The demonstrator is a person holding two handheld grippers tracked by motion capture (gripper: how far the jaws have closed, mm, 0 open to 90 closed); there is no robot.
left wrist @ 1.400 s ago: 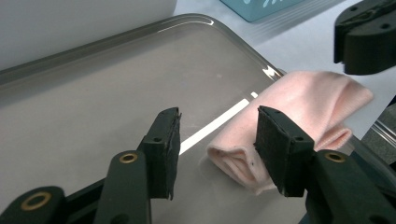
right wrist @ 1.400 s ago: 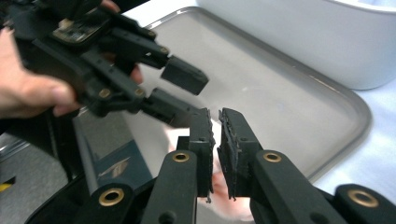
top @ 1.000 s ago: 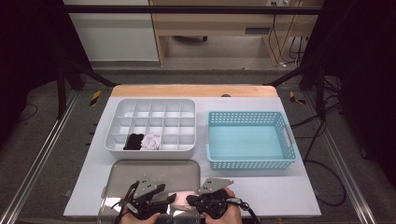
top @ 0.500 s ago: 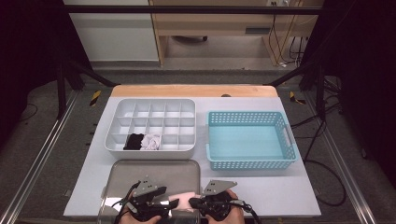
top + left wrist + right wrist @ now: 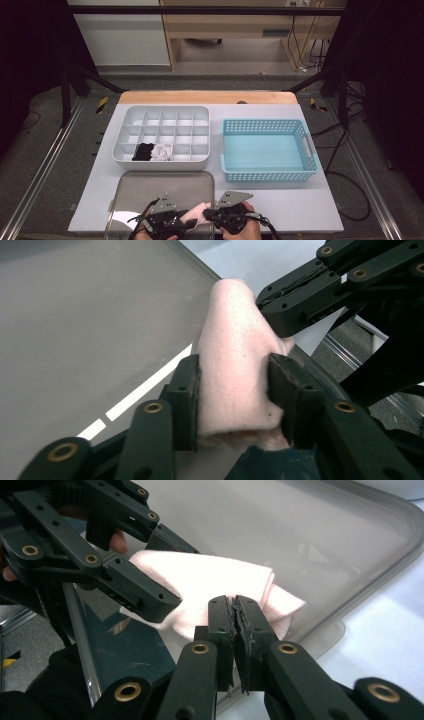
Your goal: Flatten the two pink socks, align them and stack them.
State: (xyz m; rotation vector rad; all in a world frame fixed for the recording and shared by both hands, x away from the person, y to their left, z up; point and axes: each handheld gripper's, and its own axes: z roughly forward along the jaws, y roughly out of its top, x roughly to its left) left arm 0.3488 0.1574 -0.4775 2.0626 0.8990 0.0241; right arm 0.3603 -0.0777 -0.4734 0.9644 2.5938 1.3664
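Left gripper (image 5: pixel 234 390) has just closed on the pink cloth (image 5: pixel 235 355); right gripper (image 5: pixel 236 615) pinches its edge tight.

No legible text, labels or numbers anywhere.

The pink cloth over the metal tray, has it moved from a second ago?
Cannot tell. The pink cloth hangs between both hand-held grippers at the metal tray's near right corner; earlier, the grippers hid it.
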